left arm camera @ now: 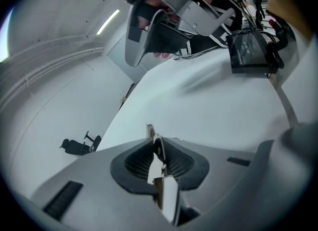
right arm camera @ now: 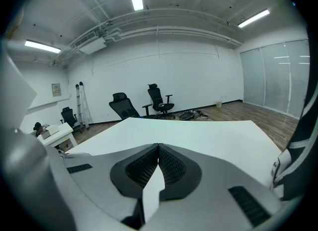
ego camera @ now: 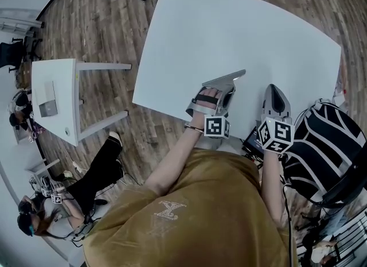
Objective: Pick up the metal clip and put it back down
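The metal clip (left arm camera: 167, 195) stands upright between the jaws of my left gripper (left arm camera: 155, 138), its top end poking out past the tips. A thin white gap shows between the left pad and the clip, so the pads are not pressing on it. In the head view my left gripper (ego camera: 242, 74) lies low over the white table (ego camera: 229, 24) near its front edge and points right; the clip is hidden there. Just to its right, my right gripper (ego camera: 274, 88) is shut and empty; in its own view the right gripper (right arm camera: 158, 146) has its pads together over bare tabletop.
A black box with cables (left arm camera: 251, 51) lies on the table beside the right gripper. A black-and-white bag (ego camera: 321, 145) stands at my right. A small white desk (ego camera: 54, 96) and seated people are on the left. Office chairs (right arm camera: 159, 101) stand beyond the table's far edge.
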